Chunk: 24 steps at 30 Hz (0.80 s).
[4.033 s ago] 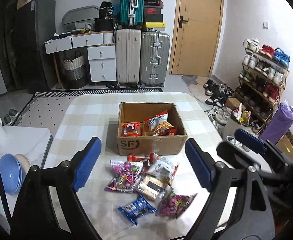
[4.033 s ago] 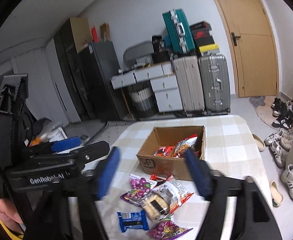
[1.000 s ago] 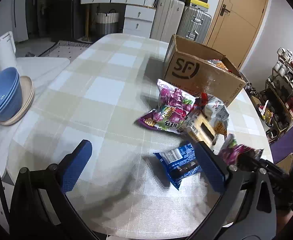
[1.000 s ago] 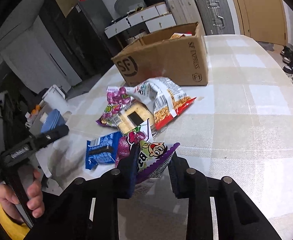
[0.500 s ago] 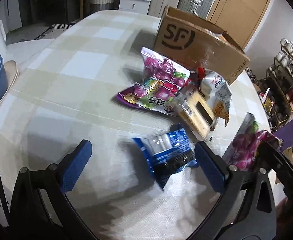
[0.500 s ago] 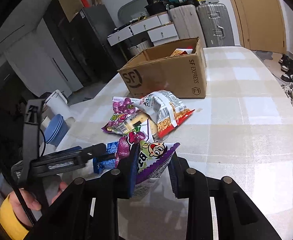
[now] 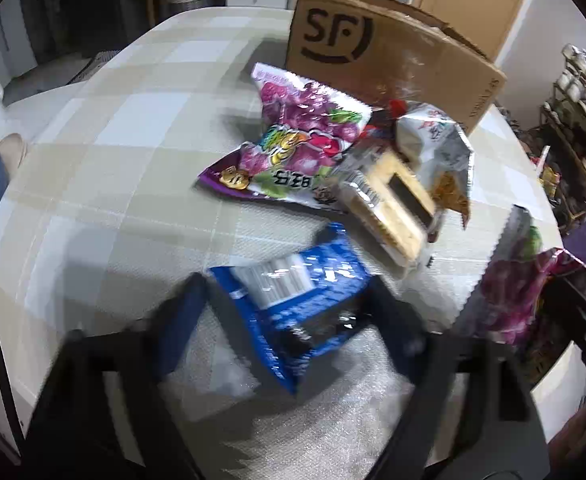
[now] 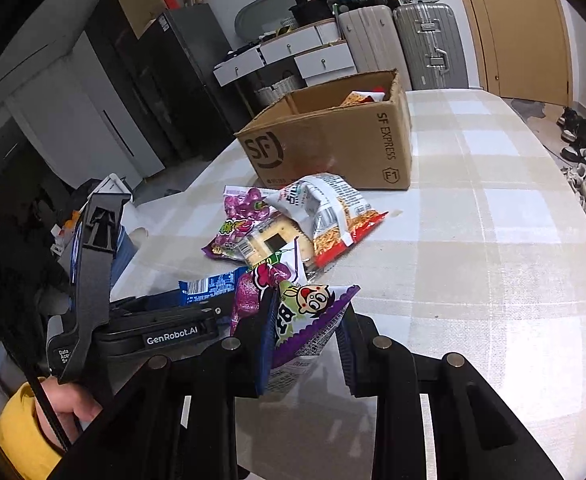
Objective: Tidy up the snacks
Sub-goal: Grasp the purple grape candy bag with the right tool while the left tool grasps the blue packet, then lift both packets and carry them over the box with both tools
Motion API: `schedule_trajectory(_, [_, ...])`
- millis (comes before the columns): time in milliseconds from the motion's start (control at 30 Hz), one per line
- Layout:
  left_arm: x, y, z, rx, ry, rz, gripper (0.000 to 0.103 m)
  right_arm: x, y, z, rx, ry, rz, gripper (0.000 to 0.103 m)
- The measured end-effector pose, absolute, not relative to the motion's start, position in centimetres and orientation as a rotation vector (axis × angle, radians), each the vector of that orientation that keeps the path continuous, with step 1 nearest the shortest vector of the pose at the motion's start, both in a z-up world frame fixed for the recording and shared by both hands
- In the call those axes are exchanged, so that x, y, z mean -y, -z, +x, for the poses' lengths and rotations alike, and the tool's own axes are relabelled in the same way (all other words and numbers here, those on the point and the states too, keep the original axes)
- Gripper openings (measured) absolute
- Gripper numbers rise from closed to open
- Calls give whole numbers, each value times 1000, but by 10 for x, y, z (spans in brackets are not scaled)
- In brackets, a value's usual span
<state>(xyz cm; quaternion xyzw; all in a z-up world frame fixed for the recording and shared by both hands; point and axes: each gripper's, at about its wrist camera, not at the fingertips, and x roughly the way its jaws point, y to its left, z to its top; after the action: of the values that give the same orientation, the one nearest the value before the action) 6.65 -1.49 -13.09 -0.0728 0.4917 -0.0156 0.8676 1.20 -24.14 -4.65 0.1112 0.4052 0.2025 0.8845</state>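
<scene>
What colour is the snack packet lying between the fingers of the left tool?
Blue, with a white patch: the snack packet, clearest in the left wrist view.

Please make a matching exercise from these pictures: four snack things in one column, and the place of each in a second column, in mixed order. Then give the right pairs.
Things
1. blue packet
2. cartoon-face purple packet
3. cracker pack
4. cardboard box

Places
A. at the far side of the snack pile on the table
B. between the fingers of the left hand-held gripper
C. clamped in the right hand-held gripper
D. in the pile, against the grape-printed bag

Pairs: 1-B, 2-C, 3-D, 4-A
</scene>
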Motion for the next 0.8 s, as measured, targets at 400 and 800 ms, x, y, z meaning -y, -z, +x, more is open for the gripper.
schedule_trajectory(400, [-13, 118, 57, -1009, 129, -158, 39, 245, 51, 16, -854, -405, 266, 27])
schedule_trajectory(800, [-15, 83, 28, -906, 178, -151, 39, 244, 40, 13, -799, -408, 320, 27])
